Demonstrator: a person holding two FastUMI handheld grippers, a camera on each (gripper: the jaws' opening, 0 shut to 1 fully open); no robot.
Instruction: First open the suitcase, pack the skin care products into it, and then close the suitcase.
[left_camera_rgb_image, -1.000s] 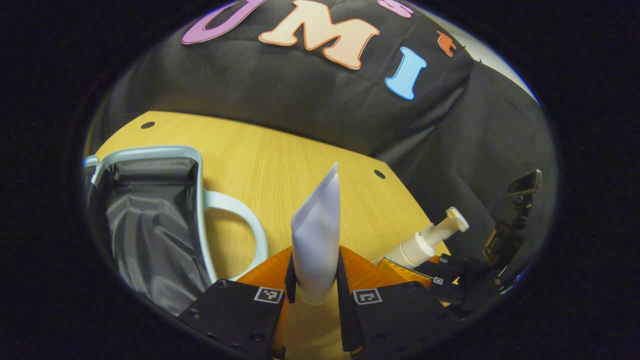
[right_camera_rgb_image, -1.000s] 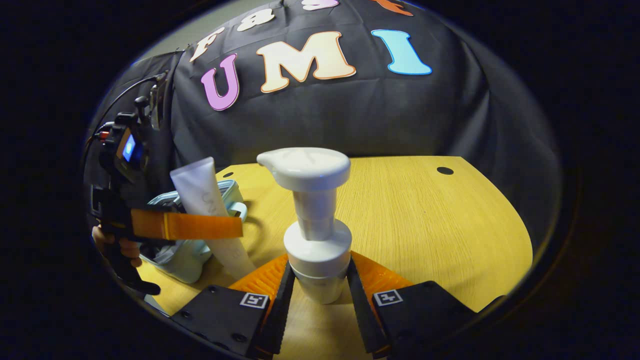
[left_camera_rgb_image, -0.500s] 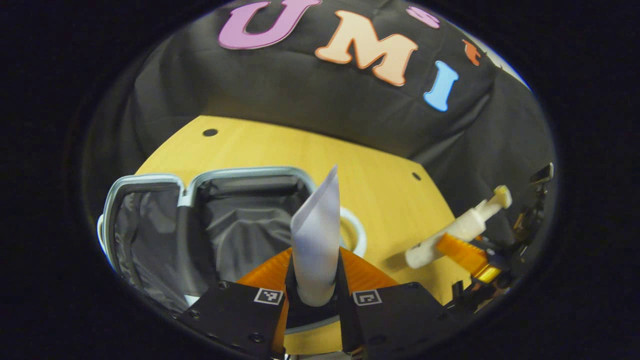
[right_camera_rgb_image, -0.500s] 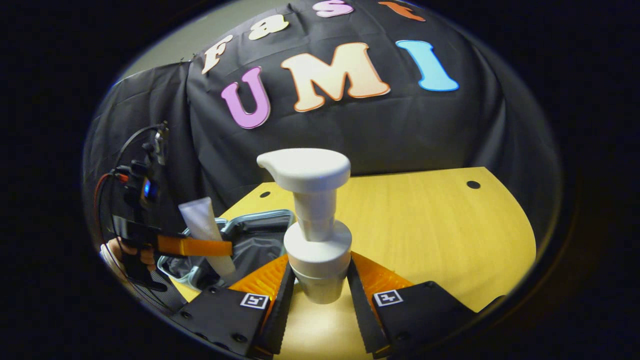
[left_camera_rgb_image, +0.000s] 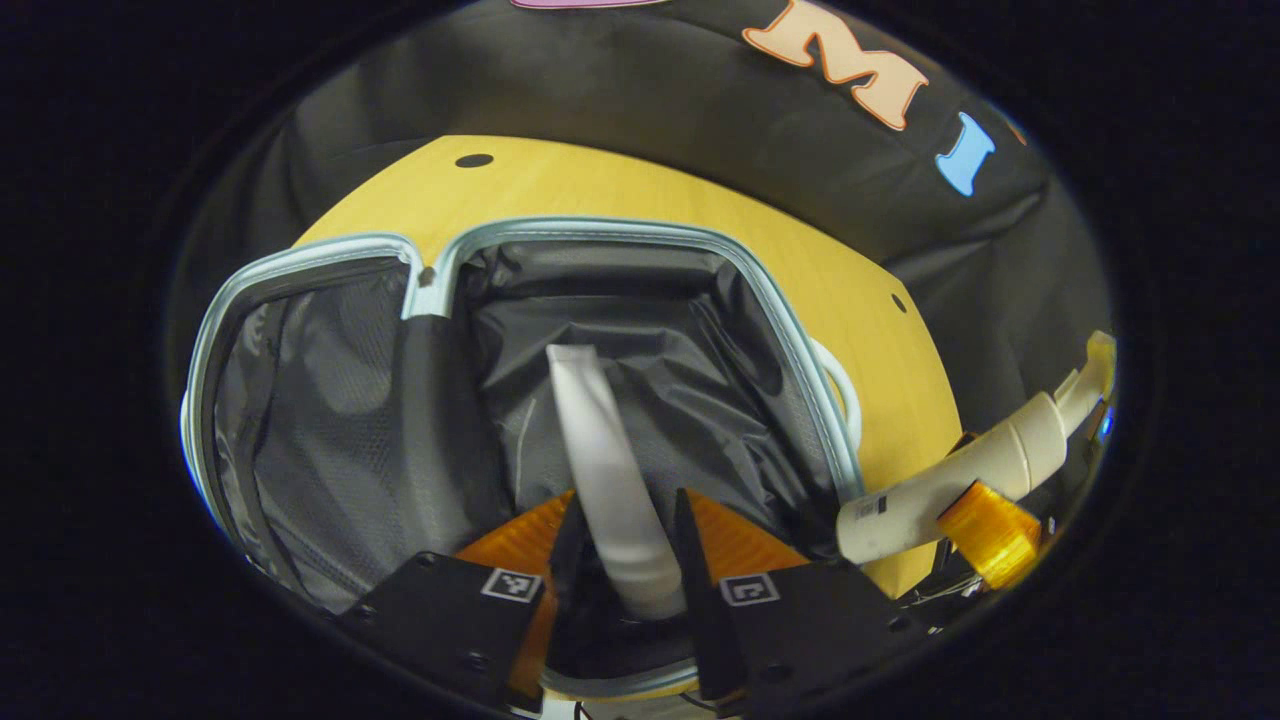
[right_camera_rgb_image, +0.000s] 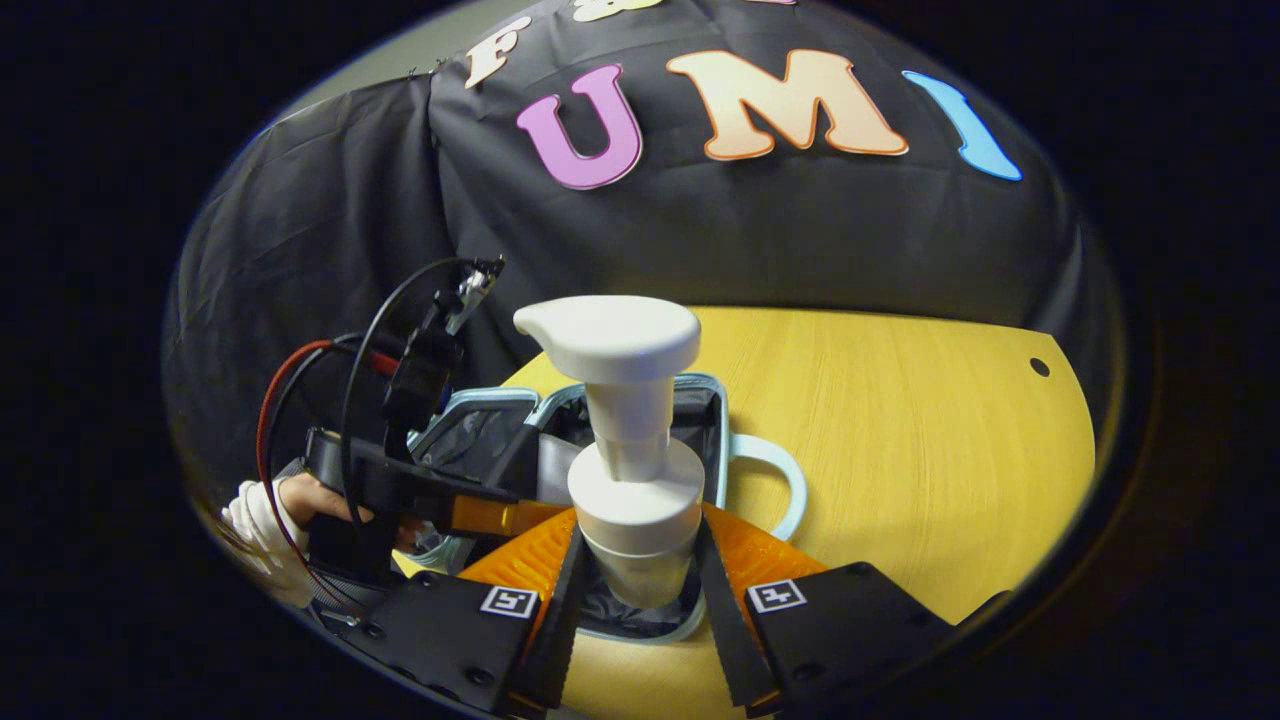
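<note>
Suitcase (left_camera_rgb_image: 500, 300) open on wooden table (right_camera_rgb_image: 900, 420), left gripper (left_camera_rgb_image: 620, 560) loosely around tube (left_camera_rgb_image: 600, 460), right gripper (right_camera_rgb_image: 635, 590) clamping pump bottle (right_camera_rgb_image: 630, 440).

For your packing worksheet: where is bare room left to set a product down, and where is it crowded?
Free: the suitcase lining beside the tube, and the table past the handle. Crowded: over the suitcase, where both grippers, tube and pump bottle meet.

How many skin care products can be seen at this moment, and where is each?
2. A white tube sits between the left gripper fingers, over the open suitcase. A pump bottle is clamped in the right gripper. Others may be hidden.
</note>
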